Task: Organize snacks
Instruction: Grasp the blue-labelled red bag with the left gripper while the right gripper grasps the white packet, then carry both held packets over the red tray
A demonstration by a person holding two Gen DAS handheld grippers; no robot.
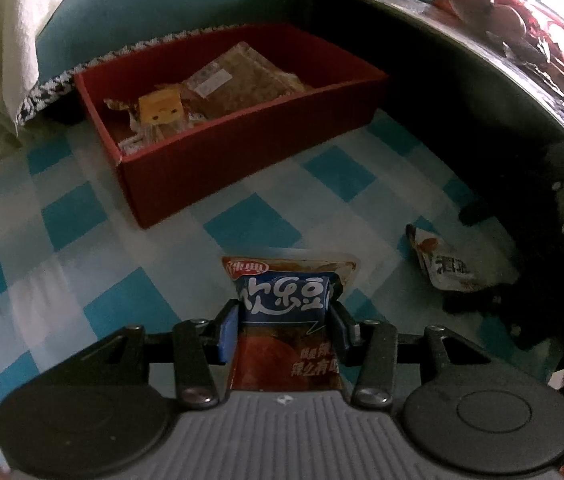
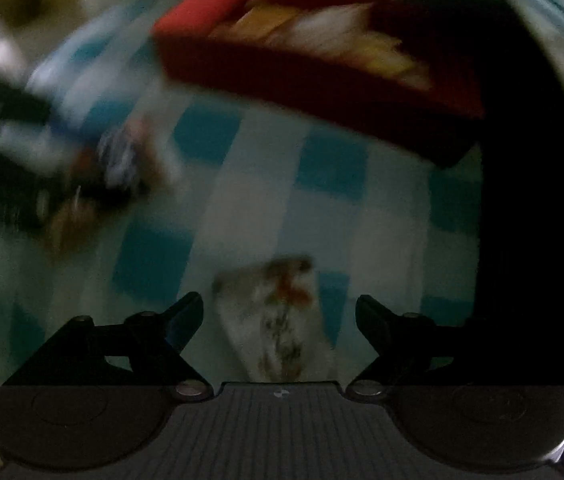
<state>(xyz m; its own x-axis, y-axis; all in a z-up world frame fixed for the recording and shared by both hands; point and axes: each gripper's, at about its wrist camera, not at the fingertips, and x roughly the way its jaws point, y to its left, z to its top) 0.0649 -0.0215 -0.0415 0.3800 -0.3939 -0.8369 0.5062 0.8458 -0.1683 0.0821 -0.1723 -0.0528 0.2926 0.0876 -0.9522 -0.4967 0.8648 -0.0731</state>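
Note:
My left gripper (image 1: 285,322) is shut on a blue and red snack packet (image 1: 288,300) and holds it over the blue checked cloth (image 1: 61,216), short of a red box (image 1: 241,152). The box holds several snacks, among them a yellow packet (image 1: 160,109) and a brown bag (image 1: 241,80). A white snack packet (image 1: 448,264) lies on the cloth to the right. In the blurred right wrist view my right gripper (image 2: 279,312) is open, with the white packet (image 2: 277,316) lying between its fingers. The red box (image 2: 322,80) stands beyond it.
A dark table (image 1: 482,72) with red items on top stands to the right of the box. A teal cushion (image 1: 161,8) and a white cloth (image 1: 5,32) lie behind it. The left gripper shows as a dark blurred shape (image 2: 21,152) in the right wrist view.

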